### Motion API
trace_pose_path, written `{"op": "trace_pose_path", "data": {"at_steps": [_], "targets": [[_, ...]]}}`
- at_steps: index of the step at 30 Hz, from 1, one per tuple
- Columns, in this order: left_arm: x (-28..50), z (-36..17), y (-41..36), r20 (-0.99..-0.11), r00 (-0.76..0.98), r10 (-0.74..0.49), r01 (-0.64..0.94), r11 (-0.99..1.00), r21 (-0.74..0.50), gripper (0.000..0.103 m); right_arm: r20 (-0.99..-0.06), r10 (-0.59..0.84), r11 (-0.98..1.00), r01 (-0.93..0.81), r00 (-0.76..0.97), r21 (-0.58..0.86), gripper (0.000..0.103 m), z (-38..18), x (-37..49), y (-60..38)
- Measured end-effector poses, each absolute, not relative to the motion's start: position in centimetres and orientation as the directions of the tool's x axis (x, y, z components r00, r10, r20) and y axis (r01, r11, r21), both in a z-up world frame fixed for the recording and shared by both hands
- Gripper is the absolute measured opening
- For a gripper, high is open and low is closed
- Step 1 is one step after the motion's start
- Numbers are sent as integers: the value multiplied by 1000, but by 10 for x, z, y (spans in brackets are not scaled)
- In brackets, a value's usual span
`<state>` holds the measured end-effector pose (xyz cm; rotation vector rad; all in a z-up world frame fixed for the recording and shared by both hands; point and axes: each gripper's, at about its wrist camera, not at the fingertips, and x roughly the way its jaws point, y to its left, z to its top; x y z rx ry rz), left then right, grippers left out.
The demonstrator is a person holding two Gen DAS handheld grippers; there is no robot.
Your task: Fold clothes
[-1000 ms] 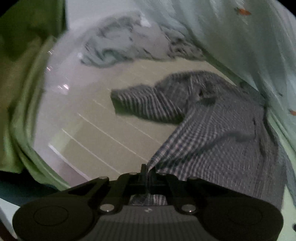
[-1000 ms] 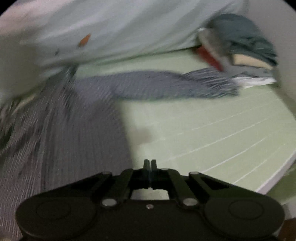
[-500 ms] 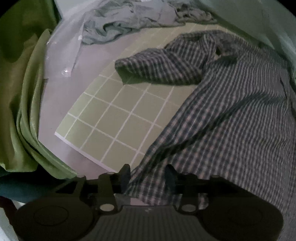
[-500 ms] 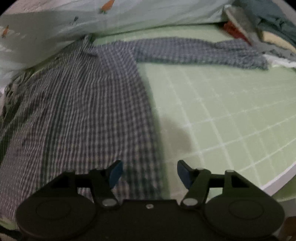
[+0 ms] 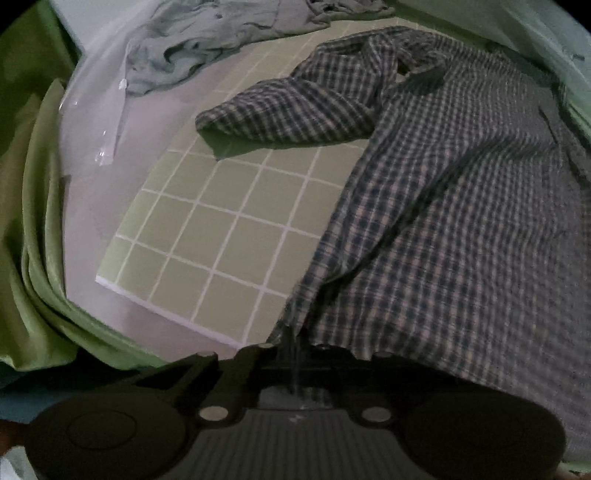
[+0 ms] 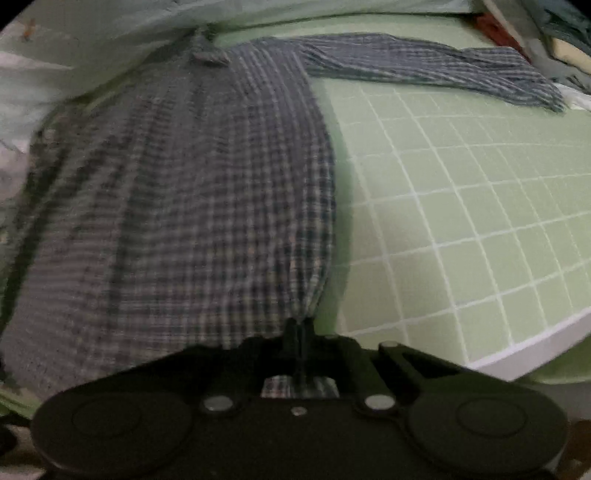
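Landmark for all positions: the pale green mat with a white square grid, lying on a whitish surface.

Blue-and-white checked button shirt lies spread across the grid mat, body flat, hem at the near edge of the mat. In the right wrist view the same shirt covers the left part of the mat.

Left hand-held gripper: fingers drawn fully together, pinching the shirt's hem corner at the near edge of the mat. Fabric rises slightly into the pinch.

Right hand-held gripper: fingers likewise pressed together on the other hem corner, just inside the mat's near edge. A bit of checked cloth shows behind the fingers.

One sleeve lies crumpled and bent on the mat, toward its far left side. Other sleeve stretches straight along the mat's far edge, cuff pointing right.

Crumpled grey-blue garment sits beyond the mat's far left corner. Light bluish fabric with small orange marks borders the mat's far side, above the shirt collar. Stack of folded clothes at the mat's far right corner; right view blurred, details unclear. Green drape hangs left of the mat, off the surface.
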<state>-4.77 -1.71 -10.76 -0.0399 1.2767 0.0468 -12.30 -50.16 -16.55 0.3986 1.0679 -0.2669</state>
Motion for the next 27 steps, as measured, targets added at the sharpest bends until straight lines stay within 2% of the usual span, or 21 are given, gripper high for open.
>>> {"op": "trace_pose_path", "data": {"at_steps": [2, 6, 9, 12, 14, 15, 17, 18, 19, 21, 23, 25, 27], "targets": [[-58, -75, -2, -944, 323, -65, -91, 991, -99, 0, -868, 2, 893, 389, 497, 225, 2, -142, -131, -505], [-69, -15, 36, -843, 474, -255, -166, 914, -370, 0, -780, 47, 807, 437, 623, 398, 1, -95, -151, -533], [-56, -31, 33, -887, 432, -162, -183, 947, -262, 1, -791, 12, 787, 483, 611, 385, 2, -105, -150, -552], [-48, -66, 20, -929, 354, -111, -200, 961, -191, 2, -848, -28, 797, 524, 529, 301, 2, -137, -136, -556], [-46, -80, 9, -947, 317, -42, -196, 974, -109, 6, -871, -53, 818, 522, 488, 242, 3, -150, -131, -552], [-47, -83, 5, -951, 308, -13, -195, 978, -77, 8, -881, -66, 838, 506, 468, 206, 6, -154, -127, -548], [-48, -86, -3, -953, 303, 0, -185, 981, -58, 30, -888, -115, 862, 489, 446, 134, 25, -156, -122, -539], [-48, -86, -8, -953, 304, -2, -176, 983, -59, 34, -884, -135, 869, 483, 447, 112, 43, -156, -118, -536], [-46, -86, -13, -951, 309, 1, -163, 985, -52, 40, -879, -145, 871, 479, 455, 104, 52, -156, -115, -533], [-44, -86, -23, -946, 324, 13, -134, 990, -33, 47, -873, -134, 873, 472, 470, 121, 52, -158, -109, -537], [-39, -85, -32, -940, 339, 22, -112, 994, -17, 59, -870, -123, 874, 468, 478, 134, 57, -161, -100, -540], [-31, -87, -40, -936, 352, 24, -105, 994, -14, 61, -864, -129, 875, 466, 486, 132, 70, -164, -87, -541], [-22, -89, -47, -934, 358, 15, -108, 994, -26, 61, -855, -131, 880, 456, 502, 133, 73, -168, -72, -543]]}}
